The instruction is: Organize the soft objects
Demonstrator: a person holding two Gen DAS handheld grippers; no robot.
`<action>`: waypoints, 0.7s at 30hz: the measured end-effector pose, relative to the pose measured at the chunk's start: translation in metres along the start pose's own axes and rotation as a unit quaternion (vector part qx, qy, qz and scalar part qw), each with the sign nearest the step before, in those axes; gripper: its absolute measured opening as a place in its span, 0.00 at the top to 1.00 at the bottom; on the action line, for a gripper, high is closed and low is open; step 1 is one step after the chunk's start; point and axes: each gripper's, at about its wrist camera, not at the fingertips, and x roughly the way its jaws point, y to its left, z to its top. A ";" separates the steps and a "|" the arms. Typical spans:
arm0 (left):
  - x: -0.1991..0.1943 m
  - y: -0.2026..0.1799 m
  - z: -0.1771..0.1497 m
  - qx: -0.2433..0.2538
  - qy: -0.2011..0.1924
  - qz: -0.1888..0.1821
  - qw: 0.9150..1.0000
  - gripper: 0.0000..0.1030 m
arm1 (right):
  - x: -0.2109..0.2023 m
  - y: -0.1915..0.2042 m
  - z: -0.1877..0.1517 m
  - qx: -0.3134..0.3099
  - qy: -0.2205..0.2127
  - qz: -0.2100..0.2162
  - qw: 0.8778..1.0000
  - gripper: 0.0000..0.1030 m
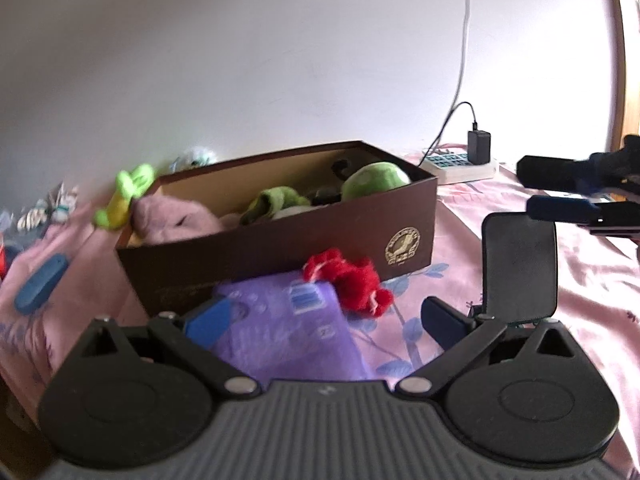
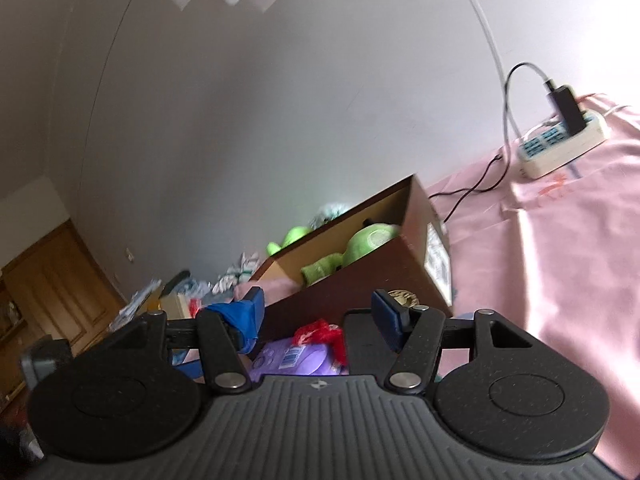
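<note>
A brown cardboard box [image 1: 280, 240] stands open on the pink bedspread. Inside it lie a round green plush [image 1: 374, 180], a smaller green plush [image 1: 276, 202] and a pink plush [image 1: 176, 220]. A red soft toy [image 1: 348, 280] rests against the box front, partly on a purple packet [image 1: 288, 328]. My left gripper [image 1: 326, 320] is open just before the packet, its blue fingers spread to either side of it and gripping nothing. My right gripper [image 1: 532, 189] hovers at the right, level with the box rim. In its own view the right gripper [image 2: 318, 318] is open, with the red toy [image 2: 320, 332] beyond the gap.
A bright green toy [image 1: 128, 192] leans on the box's far left corner, with small striped soft items [image 1: 48, 208] further left. A black flat panel [image 1: 520, 268] stands upright right of the red toy. A white power strip [image 1: 460, 166] with a charger lies by the wall. A blue object [image 1: 40, 284] lies at left.
</note>
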 end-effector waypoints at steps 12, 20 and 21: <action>0.069 -0.014 0.030 0.080 0.020 -0.051 0.995 0.02 | -0.017 -0.012 -0.005 -0.007 -0.019 -0.014 1.000 0.56; 0.103 -0.016 0.025 0.087 0.064 -0.060 0.992 0.11 | -0.011 -0.010 -0.003 -0.022 -0.021 -0.017 0.999 0.56; 0.105 -0.017 0.025 0.088 0.069 -0.062 0.992 0.18 | -0.011 -0.011 -0.003 -0.021 -0.021 -0.017 0.999 0.56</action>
